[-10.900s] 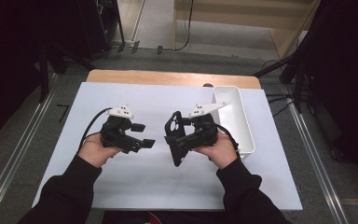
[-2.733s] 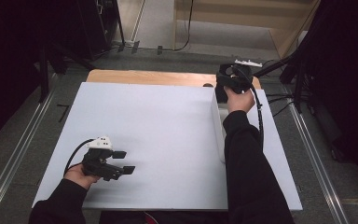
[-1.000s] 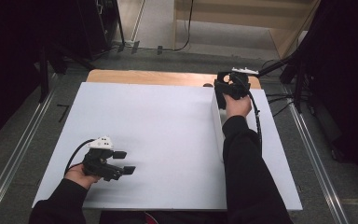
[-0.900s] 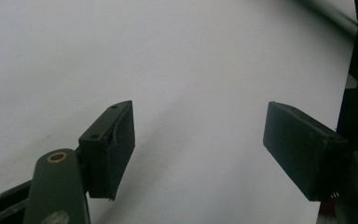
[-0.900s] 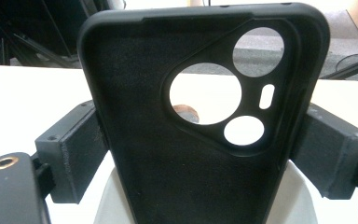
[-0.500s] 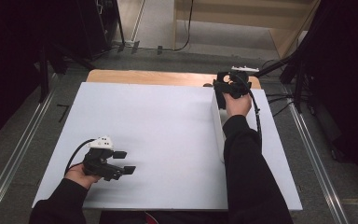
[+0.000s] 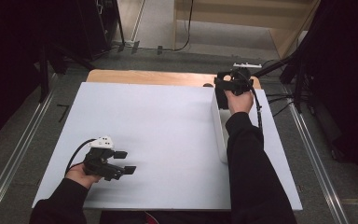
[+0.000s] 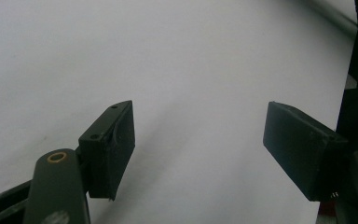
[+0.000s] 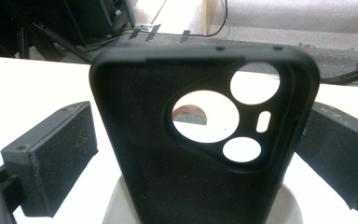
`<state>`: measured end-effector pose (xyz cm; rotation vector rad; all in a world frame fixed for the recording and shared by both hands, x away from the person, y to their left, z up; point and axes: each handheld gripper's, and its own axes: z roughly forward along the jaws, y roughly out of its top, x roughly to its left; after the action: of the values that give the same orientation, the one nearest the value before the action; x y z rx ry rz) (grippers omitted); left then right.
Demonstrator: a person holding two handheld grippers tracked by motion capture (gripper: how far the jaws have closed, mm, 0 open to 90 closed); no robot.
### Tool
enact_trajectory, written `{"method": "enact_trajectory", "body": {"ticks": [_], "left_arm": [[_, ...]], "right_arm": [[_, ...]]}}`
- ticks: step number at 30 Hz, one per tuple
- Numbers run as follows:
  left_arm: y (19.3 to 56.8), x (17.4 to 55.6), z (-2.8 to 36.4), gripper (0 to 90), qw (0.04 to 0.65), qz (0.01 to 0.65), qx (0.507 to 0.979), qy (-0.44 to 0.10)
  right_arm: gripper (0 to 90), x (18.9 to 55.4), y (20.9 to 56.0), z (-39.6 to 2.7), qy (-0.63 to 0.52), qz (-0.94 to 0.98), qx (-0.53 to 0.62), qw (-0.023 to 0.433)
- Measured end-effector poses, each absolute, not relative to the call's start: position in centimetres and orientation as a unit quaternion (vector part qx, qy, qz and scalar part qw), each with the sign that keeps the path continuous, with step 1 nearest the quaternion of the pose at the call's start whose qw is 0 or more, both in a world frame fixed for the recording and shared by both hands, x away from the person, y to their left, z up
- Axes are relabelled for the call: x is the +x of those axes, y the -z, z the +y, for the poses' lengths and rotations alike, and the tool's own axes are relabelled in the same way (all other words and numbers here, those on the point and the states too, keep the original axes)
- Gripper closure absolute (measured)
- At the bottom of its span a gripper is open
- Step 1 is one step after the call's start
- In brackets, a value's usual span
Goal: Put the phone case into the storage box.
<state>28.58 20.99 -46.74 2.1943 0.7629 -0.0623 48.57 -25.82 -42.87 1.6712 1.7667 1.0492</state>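
A black phone case (image 9: 168, 177) with round camera cut-outs stands upright over the far end of the white bin (image 7: 219, 130). My right gripper (image 7: 221, 87) is held there, and in the right gripper view (image 9: 198, 140) the case stands between its two black pads. The jaws have just been opening, and the pads sit right beside the case's edges without visibly pressing on them. My left gripper (image 7: 126, 162) rests near the table's front left, open. Between its pads (image 8: 198, 135) there is only white tabletop.
The white tabletop (image 7: 168, 126) lies between the two hands. A wooden strip (image 7: 144, 77) runs along its far edge, with a small dark round thing (image 7: 207, 85) next to the bin. The right forearm lies along the bin. Metal rails flank the table.
Since the oldest frame the left hand went to the front left and the right hand to the bin's far end. Within the last second the right gripper sank slightly; the left stayed still.
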Motion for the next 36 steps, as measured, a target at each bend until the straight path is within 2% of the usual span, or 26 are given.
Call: {"method": "enact_trajectory", "body": {"ticks": [24,29,36], "left_arm": [[46.7,28.6,21.0,24.7,0.401,0.301,0.865,0.025],[46.7,28.6,21.0,24.6,0.4,0.301,0.865,0.025],[46.7,28.6,21.0,24.6,0.4,0.302,0.865,0.025]], "right_arm": [[0.0,49.1,36.9,-26.2,-0.386,0.657,0.596,0.254],[0.0,48.8,35.9,-26.1,-0.393,0.665,0.588,0.239],[0.0,48.2,35.0,-25.5,-0.388,0.681,0.574,0.239]]}}
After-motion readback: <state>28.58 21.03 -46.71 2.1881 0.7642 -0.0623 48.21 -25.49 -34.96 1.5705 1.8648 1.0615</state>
